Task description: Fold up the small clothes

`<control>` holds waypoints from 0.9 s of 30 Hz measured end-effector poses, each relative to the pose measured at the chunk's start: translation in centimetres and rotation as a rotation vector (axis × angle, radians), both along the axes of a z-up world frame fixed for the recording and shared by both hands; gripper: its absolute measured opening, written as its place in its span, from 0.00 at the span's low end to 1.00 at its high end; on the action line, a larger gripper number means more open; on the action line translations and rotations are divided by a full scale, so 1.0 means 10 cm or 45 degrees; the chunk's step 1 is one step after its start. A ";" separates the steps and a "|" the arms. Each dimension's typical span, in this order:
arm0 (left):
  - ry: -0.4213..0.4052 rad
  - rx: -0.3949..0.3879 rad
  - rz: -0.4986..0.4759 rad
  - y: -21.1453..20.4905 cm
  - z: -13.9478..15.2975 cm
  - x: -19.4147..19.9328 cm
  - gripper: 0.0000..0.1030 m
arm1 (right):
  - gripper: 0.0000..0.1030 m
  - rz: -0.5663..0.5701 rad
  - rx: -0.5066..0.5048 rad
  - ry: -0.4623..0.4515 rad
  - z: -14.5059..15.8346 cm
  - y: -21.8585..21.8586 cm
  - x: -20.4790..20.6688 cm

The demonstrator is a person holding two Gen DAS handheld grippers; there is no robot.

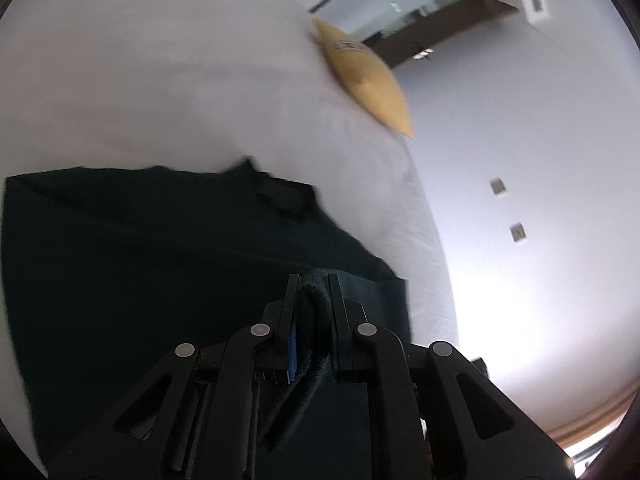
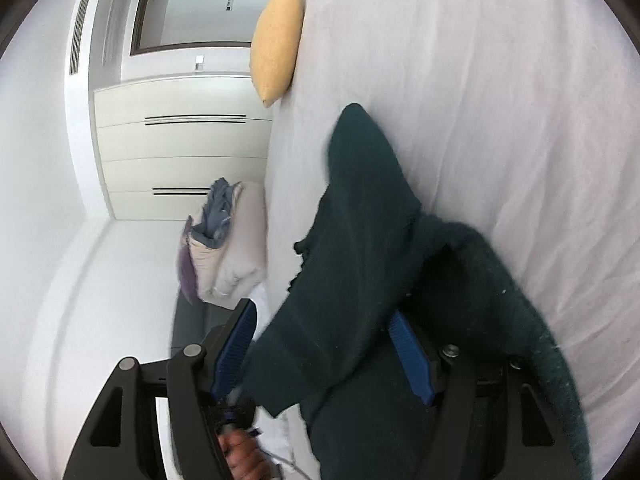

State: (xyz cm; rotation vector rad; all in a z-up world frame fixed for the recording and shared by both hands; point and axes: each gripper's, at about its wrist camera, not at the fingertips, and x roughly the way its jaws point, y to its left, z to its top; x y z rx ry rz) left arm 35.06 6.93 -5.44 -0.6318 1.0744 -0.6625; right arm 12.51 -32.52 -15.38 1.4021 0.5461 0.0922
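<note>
One dark green garment (image 1: 160, 248) on our white bed (image 1: 160, 80): left gripper (image 1: 313, 292) jaws pinching its bunched edge, right gripper (image 2: 324, 344) jaws spread, cloth draped between.

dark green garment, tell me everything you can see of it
The dark green garment is a soft, fuzzy knit, deep teal-green, lying rumpled on the white bed sheet. The left gripper is shut on a bunched, rolled edge of it. The right gripper stands open with the cloth draped between its blue pads, not pinched. One part tapers to a point towards the yellow pillow.
</note>
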 end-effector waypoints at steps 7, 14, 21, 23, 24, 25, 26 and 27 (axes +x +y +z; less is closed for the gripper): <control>0.099 0.042 0.078 0.29 -0.51 0.15 0.10 | 0.68 -0.093 0.015 -0.047 0.05 -0.05 -0.29; 0.130 0.038 0.081 0.13 -0.86 0.20 0.10 | 0.71 0.018 -0.007 0.016 0.01 0.05 -0.05; 0.127 0.047 0.086 0.09 -0.91 0.21 0.10 | 0.70 0.055 -0.065 0.078 -0.05 0.07 0.18; 0.120 0.055 0.085 0.12 -0.90 0.19 0.10 | 0.70 0.050 -0.093 0.072 -0.03 0.05 0.22; 0.119 0.054 0.085 0.13 -0.91 0.18 0.10 | 0.70 0.051 -0.107 0.071 -0.03 0.03 0.21; 0.120 0.059 0.085 0.12 -0.92 0.18 0.10 | 0.70 0.052 -0.122 0.070 -0.03 0.02 0.23; 0.122 0.064 0.086 0.12 -0.94 0.19 0.10 | 0.70 0.056 -0.140 0.071 -0.02 0.02 0.25; 0.127 0.066 0.088 0.12 -0.96 0.20 0.10 | 0.69 0.064 -0.155 0.079 -0.03 0.01 0.26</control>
